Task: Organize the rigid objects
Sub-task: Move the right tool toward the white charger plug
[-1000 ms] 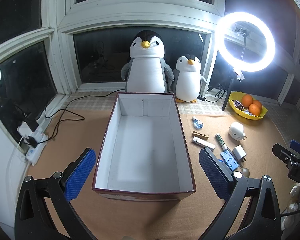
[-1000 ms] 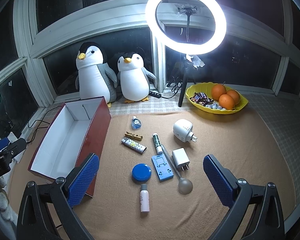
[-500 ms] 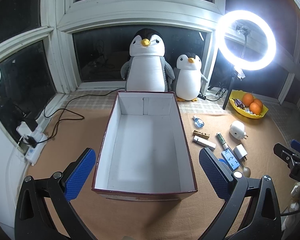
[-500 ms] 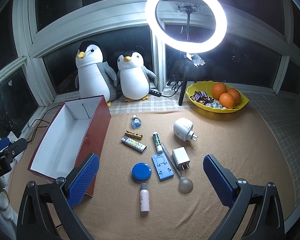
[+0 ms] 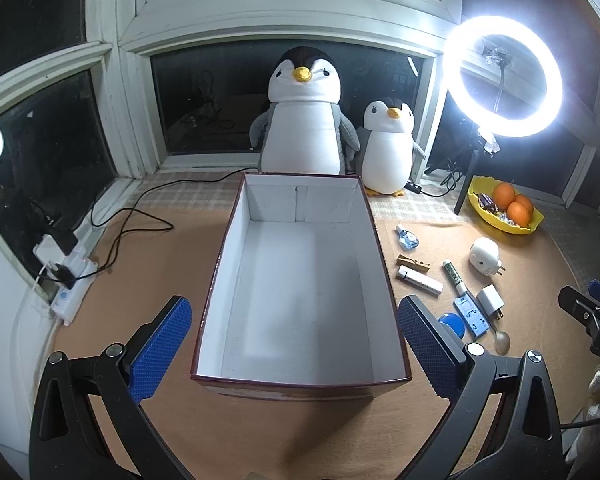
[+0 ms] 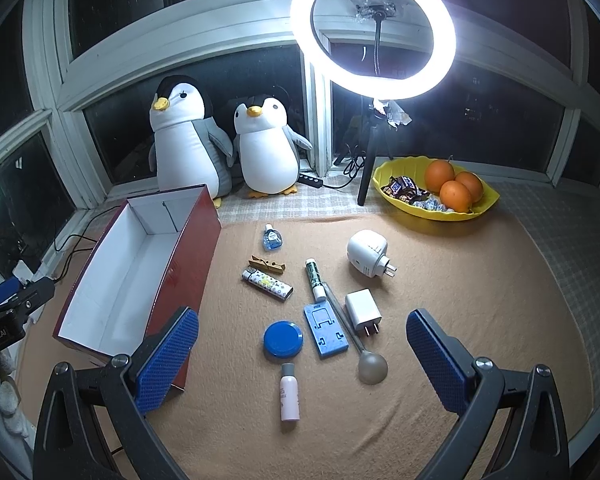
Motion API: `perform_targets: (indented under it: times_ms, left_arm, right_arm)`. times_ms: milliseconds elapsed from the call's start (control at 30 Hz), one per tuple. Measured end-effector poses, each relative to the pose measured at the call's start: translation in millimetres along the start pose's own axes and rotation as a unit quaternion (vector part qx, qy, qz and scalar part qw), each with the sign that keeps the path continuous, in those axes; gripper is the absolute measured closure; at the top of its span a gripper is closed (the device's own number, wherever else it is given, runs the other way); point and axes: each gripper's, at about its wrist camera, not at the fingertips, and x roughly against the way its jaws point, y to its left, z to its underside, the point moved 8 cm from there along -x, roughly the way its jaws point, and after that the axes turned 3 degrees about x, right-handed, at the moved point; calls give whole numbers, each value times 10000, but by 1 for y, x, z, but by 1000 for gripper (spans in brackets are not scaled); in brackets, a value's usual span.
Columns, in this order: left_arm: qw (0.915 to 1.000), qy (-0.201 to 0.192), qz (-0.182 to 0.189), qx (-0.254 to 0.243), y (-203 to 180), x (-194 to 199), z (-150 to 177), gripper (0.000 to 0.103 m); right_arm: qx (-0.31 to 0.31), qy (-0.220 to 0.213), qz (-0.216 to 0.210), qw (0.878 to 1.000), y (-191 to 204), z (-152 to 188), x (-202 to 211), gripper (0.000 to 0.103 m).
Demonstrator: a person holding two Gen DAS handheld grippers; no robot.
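An empty red box with a white inside [image 5: 300,378] [image 6: 188,264] stands on the tan mat. To its right lie several small items: a blue round lid [image 6: 283,339], a blue phone stand [image 6: 326,330], a white charger [image 6: 363,312], a pink bottle [image 6: 289,392], a spoon [image 6: 372,370], a lighter [image 6: 267,284], a clothespin [image 6: 267,265], a green tube [image 6: 314,278], a small blue bottle [image 6: 271,237] and a round white plug [image 6: 367,253]. My left gripper [image 5: 296,344] hovers open in front of the box. My right gripper [image 6: 302,354] hangs open above the items, holding nothing.
Two plush penguins [image 5: 304,120] [image 5: 388,146] sit behind the box. A ring light [image 6: 374,32] on a tripod and a yellow bowl of oranges and sweets [image 6: 436,190] stand at the back right. A power strip with cables [image 5: 66,276] lies left.
Both views have drifted only slightly; the left camera has tilted a little. Nothing on the mat has moved and both grippers stay open.
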Motion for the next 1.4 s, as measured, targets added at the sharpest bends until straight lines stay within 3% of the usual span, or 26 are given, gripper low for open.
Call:
perform_targets:
  times_ms: [767, 1033, 1400]
  left_arm:
    - [9976, 266, -570, 298, 64, -23, 13, 4]
    - [9960, 372, -724, 372, 83, -36, 18, 13]
    - [9938, 802, -645, 421, 93, -68, 32, 28]
  right_arm:
    - [-263, 209, 339, 9989, -33, 12, -14, 0]
    - [-331, 333, 465, 9978, -44, 22, -23, 0]
    - [-468, 397, 702, 9956, -68, 37, -31, 0]
